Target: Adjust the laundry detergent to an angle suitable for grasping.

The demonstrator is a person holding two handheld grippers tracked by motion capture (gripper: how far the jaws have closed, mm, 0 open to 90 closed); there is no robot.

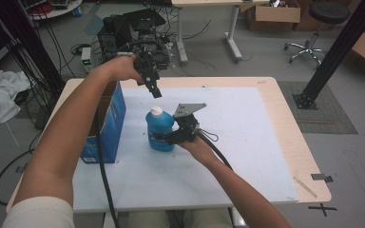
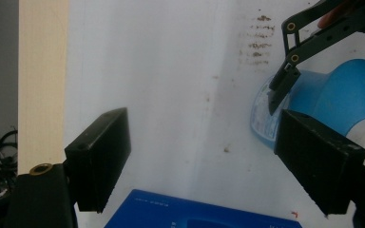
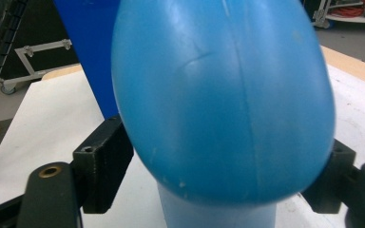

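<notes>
Two grippers work one blue bottle (image 1: 160, 131) in the high view: it stands upright mid-table beside a blue box (image 1: 105, 124), the right gripper (image 1: 164, 137) at its side, and the left gripper (image 1: 155, 91) hangs just above its white cap (image 1: 156, 111), which looks untouched. From the left gripper view, that gripper's jaws stand wide apart around nothing, the bottle off to one side. From the right gripper view, the jaws flank the bottle's body and seem pressed against it, so the grasp looks done and any work on the cap remains.
</notes>
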